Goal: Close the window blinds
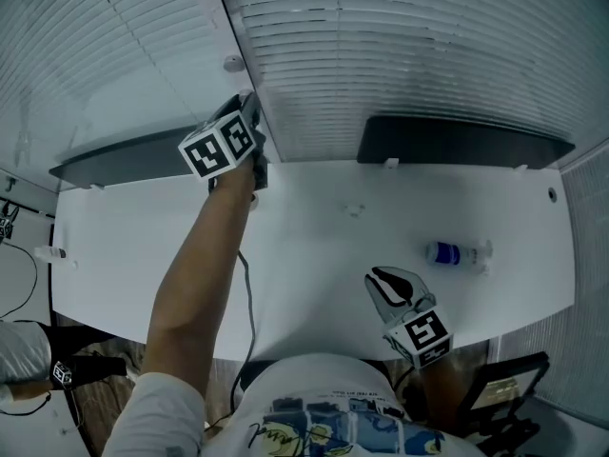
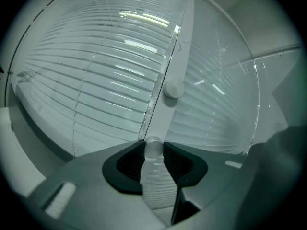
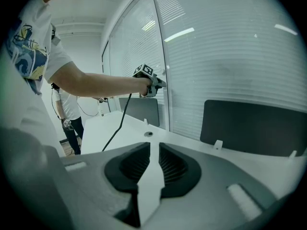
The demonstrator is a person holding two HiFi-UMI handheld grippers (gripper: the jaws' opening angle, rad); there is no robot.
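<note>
The person's shirt (image 1: pixel 324 417) lies nearest the head camera, at 6 o'clock.

1. The window blinds (image 1: pixel 409 55) fill the 12 o'clock band, their slats running level on both sides of a white mullion (image 2: pixel 178 56). Whether the slats are fully turned shut cannot be told.
2. A white desk (image 1: pixel 314 246) spans the middle of the head view. Two dark screens (image 1: pixel 457 143) stand along its far edge against the glass.
3. The left gripper (image 2: pixel 153 150) is at 11 o'clock in the head view, up against the mullion. It is clenched on a clear knob (image 2: pixel 154 176), with both pads pressing its sides.
4. The right gripper (image 1: pixel 395 288) is at 5 o'clock, low over the near desk edge and well apart from the window. Its jaws are slightly parted with nothing between them.
5. A bottle (image 1: pixel 455 253) lies on its side on the desk at 3 o'clock.
6. A white knob (image 2: pixel 173 89) sits higher on the mullion, at 12 o'clock from the left claw.

Finding: the clear knob's long axis runs in line with the left claw's own pointing line. Turning it therefore likely calls for a roll of that wrist, not a pull. The left hand is the nearer one.
</note>
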